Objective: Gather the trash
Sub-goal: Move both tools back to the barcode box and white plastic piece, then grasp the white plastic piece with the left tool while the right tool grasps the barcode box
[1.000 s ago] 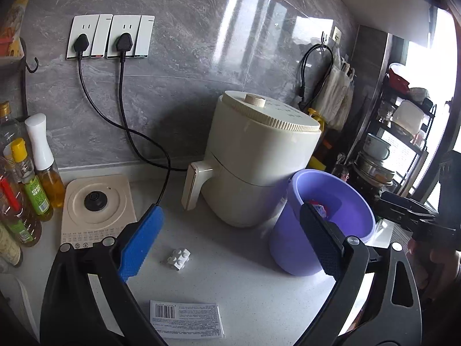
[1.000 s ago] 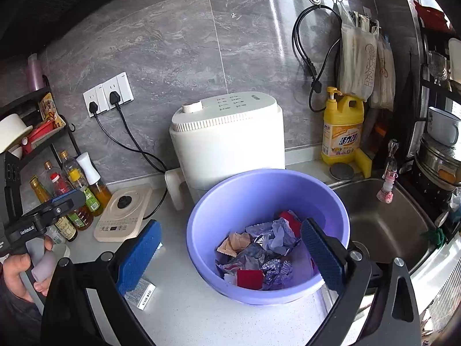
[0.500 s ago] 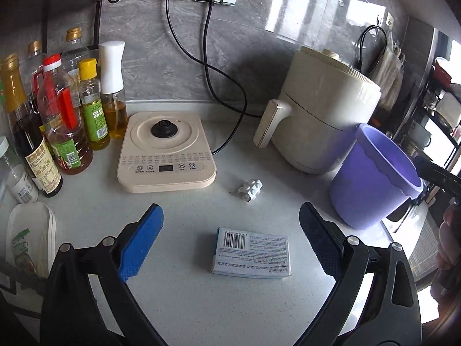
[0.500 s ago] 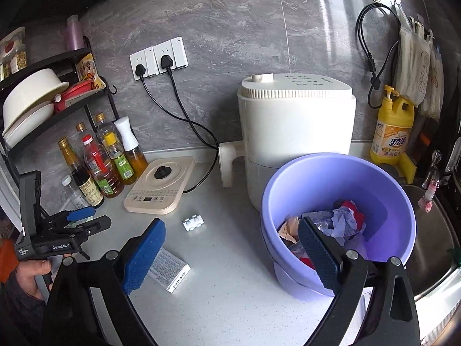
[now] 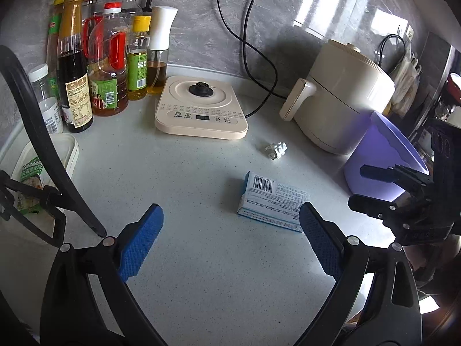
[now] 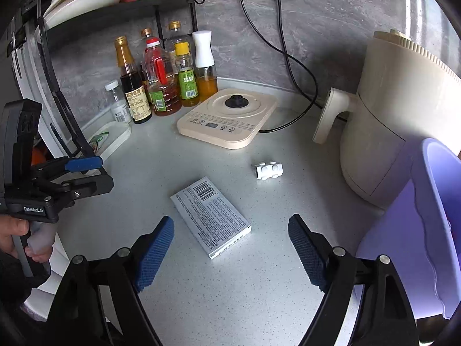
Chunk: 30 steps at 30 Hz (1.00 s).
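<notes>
A flat white and blue carton with a barcode lies on the grey counter; in the right wrist view the carton lies just ahead of my open right gripper. A small white blister pack lies beyond it, also in the right wrist view. The purple trash bucket stands at the right, also in the right wrist view. My left gripper is open and empty above the counter, left of the carton.
A beige kettle base, a cream air fryer and several sauce bottles stand along the wall. A white lidded tub and a black rack leg are at the left. Power cords trail across.
Both grippers have swung left and tilted down toward the counter. The carton and blister pack now sit in the middle of both views; the bucket has slid to the right edge.
</notes>
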Each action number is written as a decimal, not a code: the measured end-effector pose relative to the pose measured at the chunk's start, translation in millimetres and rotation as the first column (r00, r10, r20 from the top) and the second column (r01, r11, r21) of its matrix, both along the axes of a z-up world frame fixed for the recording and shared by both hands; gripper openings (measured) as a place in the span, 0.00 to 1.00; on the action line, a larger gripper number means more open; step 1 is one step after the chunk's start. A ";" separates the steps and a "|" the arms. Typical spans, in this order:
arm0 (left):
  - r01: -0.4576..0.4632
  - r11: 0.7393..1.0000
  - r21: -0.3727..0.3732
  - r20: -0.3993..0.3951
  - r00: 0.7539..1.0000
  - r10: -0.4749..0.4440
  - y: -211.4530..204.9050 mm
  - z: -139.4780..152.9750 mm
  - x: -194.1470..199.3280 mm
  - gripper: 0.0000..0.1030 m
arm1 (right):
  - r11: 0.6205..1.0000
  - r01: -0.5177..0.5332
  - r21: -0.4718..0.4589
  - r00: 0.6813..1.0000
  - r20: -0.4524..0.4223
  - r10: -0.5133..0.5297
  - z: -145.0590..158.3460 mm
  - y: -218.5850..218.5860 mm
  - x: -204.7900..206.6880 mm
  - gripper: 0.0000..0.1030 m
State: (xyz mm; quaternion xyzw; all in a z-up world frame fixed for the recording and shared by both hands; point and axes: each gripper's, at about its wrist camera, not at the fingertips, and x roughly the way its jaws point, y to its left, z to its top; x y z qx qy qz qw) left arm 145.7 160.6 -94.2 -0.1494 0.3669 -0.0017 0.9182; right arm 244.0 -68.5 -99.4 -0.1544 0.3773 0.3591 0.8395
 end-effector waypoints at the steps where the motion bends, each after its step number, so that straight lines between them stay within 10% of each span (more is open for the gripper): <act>1: -0.013 1.000 -0.005 -0.003 1.000 0.013 2.8 -2.0 -4.6 0.91 | 1.000 -0.020 -0.017 1.000 -0.004 0.020 -5.9 5.6 0.0 0.78; 18: -0.194 0.981 -0.011 -0.058 0.980 0.193 40.9 -27.7 -61.6 0.91 | 0.956 -0.215 -0.201 0.977 -0.039 0.212 -72.4 77.4 22.9 0.92; 22: -0.217 0.976 -0.029 -0.055 0.975 0.215 44.7 -31.2 -66.7 0.91 | 0.942 -0.203 -0.267 0.979 -0.048 0.198 -82.9 85.7 25.3 0.66; 30: -0.141 0.988 -0.059 -0.026 0.990 0.140 26.7 -38.2 -44.0 0.91 | 0.969 -0.138 -0.207 0.988 -0.093 0.121 -58.9 63.3 19.3 0.65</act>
